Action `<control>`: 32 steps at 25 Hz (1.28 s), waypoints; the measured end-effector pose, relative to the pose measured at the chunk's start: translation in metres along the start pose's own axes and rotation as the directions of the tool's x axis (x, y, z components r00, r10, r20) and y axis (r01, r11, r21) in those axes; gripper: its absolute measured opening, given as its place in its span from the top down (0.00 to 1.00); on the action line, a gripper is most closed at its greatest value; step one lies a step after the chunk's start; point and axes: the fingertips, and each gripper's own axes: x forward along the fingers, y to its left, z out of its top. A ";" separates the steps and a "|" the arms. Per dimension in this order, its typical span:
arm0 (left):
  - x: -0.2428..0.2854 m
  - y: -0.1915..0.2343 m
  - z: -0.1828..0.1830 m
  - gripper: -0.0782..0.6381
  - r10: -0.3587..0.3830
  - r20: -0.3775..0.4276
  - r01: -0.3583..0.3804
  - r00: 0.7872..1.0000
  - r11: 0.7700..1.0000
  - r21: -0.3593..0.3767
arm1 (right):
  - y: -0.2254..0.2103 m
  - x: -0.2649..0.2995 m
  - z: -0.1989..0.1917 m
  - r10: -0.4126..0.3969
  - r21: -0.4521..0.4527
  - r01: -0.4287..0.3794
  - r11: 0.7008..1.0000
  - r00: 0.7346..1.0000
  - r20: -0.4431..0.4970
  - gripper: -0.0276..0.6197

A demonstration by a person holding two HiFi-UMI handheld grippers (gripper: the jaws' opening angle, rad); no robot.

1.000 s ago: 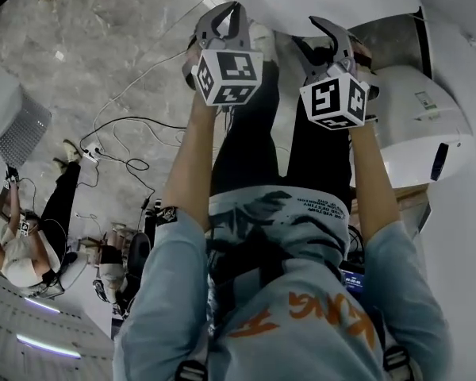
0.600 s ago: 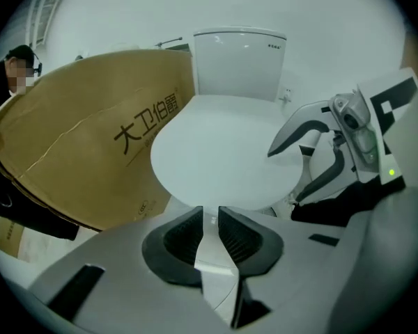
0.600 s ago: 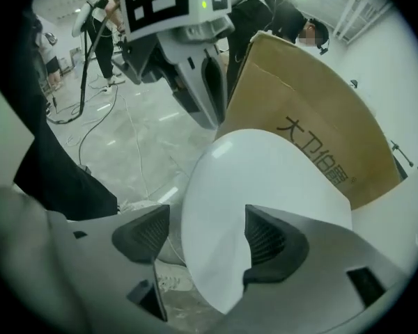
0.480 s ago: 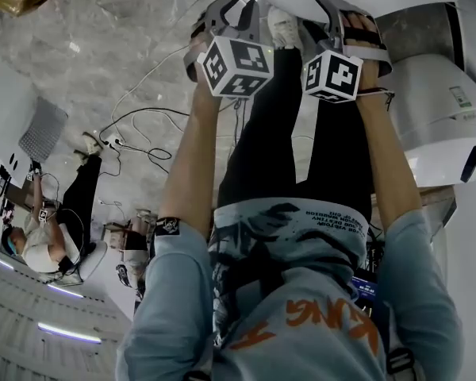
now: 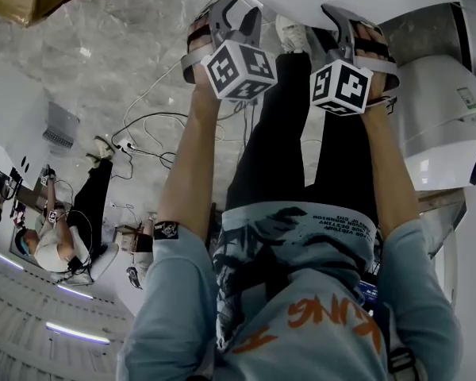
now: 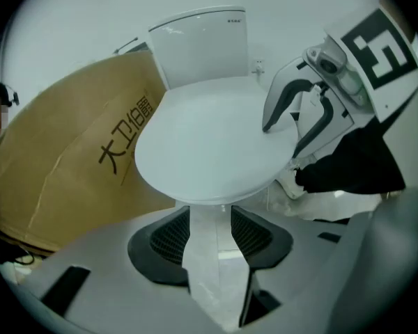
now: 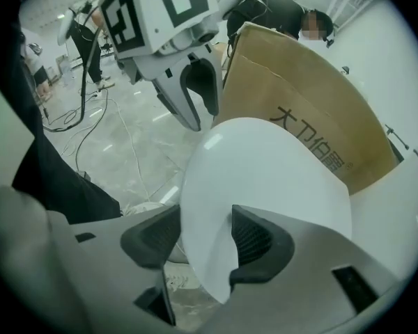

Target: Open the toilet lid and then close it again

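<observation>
- Down on the bowl, the white toilet lid (image 6: 209, 145) lies flat, in front of the tank (image 6: 202, 44) and beside a cardboard box (image 6: 76, 165).
- Left gripper (image 6: 209, 239): jaws apart and opening. The lid's front rim sits just past their tips, and only floor shows between the pads.
- Right gripper (image 7: 205, 245): jaws closing on the lid's rim, one pad against either side.
</observation>
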 end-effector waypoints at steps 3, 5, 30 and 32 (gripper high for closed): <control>-0.006 0.009 0.000 0.58 0.035 0.004 -0.035 0.999 0.985 0.168 | -0.004 -0.009 0.008 -0.003 -0.035 0.004 0.999 1.000 0.026 0.59; -0.012 0.009 0.010 0.53 0.062 0.022 -0.066 0.998 0.950 0.305 | -0.009 -0.021 0.012 -0.016 -0.055 0.019 0.998 0.999 0.042 0.60; -0.198 0.070 0.222 0.66 0.318 0.468 -0.503 0.825 0.790 0.350 | -0.115 -0.249 0.031 -0.337 0.182 0.316 0.931 0.936 0.098 0.68; -0.210 0.075 0.249 0.65 0.297 0.487 -0.494 0.821 0.797 0.347 | -0.134 -0.269 0.026 -0.376 0.227 0.351 0.908 0.923 0.078 0.68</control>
